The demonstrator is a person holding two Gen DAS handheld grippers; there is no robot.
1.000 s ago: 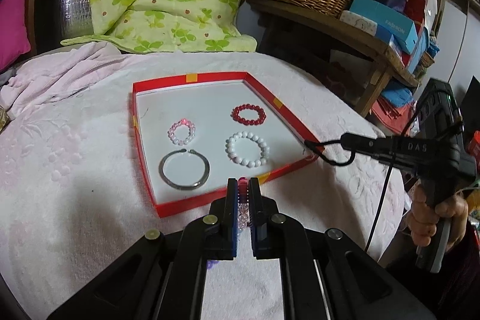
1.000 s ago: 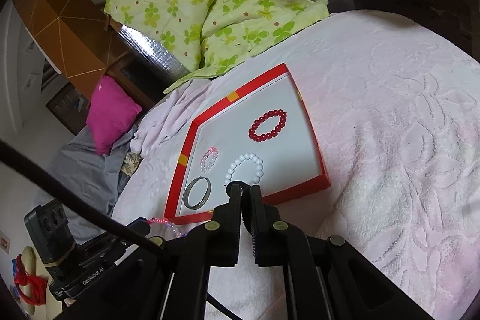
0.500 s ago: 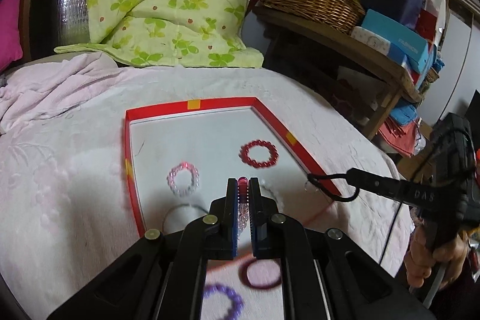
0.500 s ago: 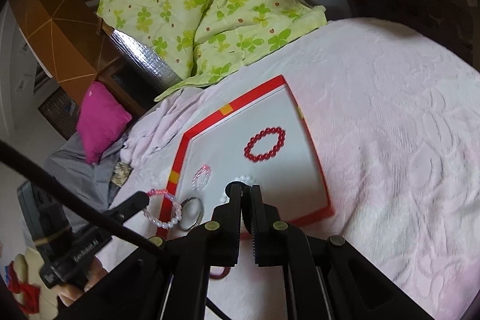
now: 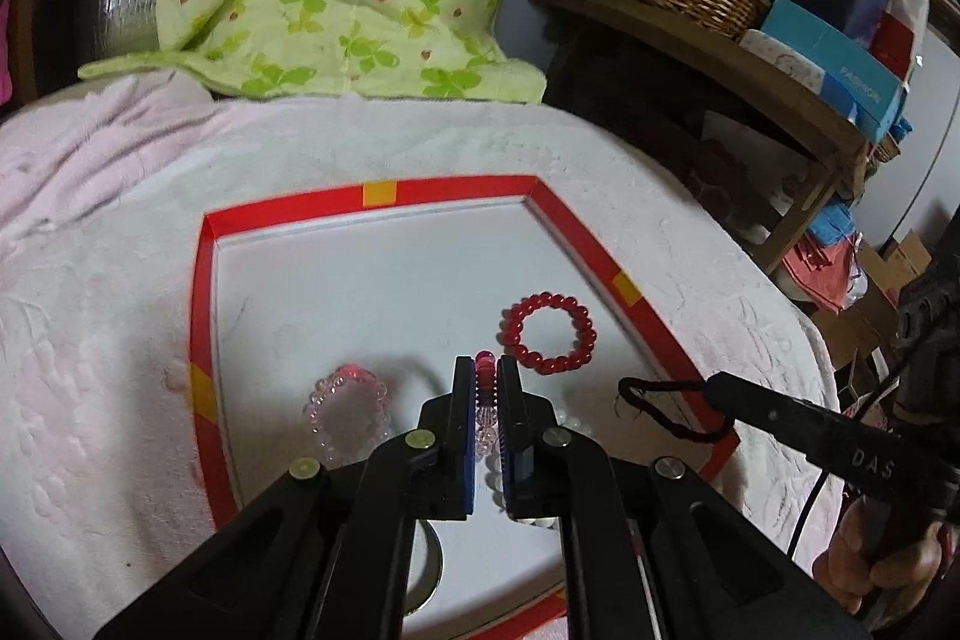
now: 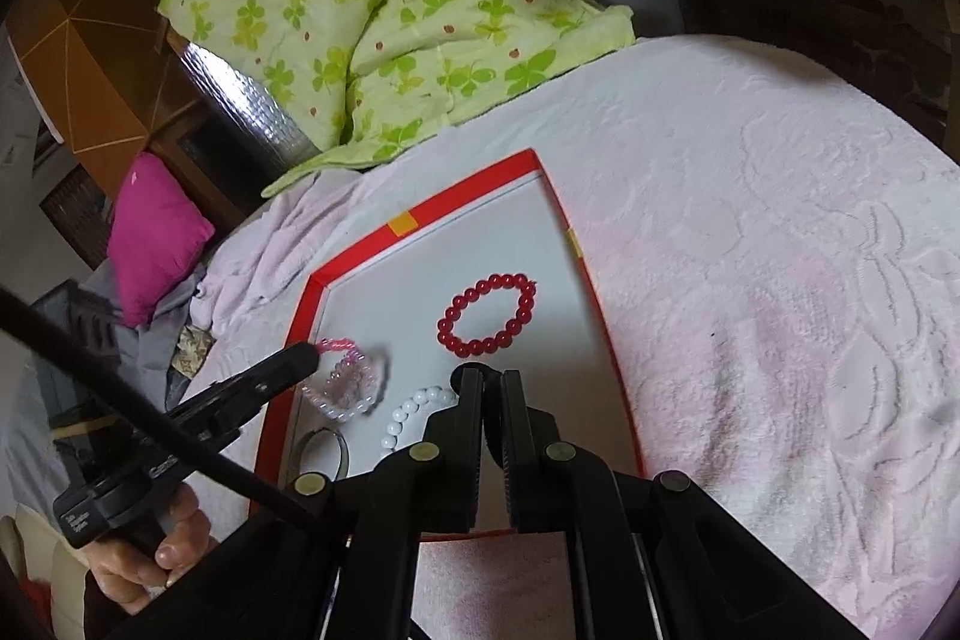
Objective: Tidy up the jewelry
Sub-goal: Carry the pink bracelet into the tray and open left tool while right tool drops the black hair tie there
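A: Firstly, item one: left gripper (image 5: 487, 383), jaws pinching a pink-and-clear bead bracelet (image 6: 336, 347) by one section, the rest hanging. Location?

B: Above the tray's left half, over the pale pink crystal bracelet (image 5: 349, 417) lying there. Held high, likely to clear the red rim before lowering.

A: Item two: right gripper (image 6: 492, 388).

B: Jaws pressed nearly together, nothing between them; hovering at the near right of the tray, likely keeping out of the way.

A: Tray contents?

B: Red-rimmed white tray (image 5: 204, 292) on a pink towel (image 6: 780, 280). Red bead bracelet (image 5: 547, 334) at right, white bead bracelet (image 6: 417, 409) and metal bangle (image 6: 324, 451) nearer, spaced apart so none tangle.

A: Open floor?

B: Far half, apparently the drop spot.
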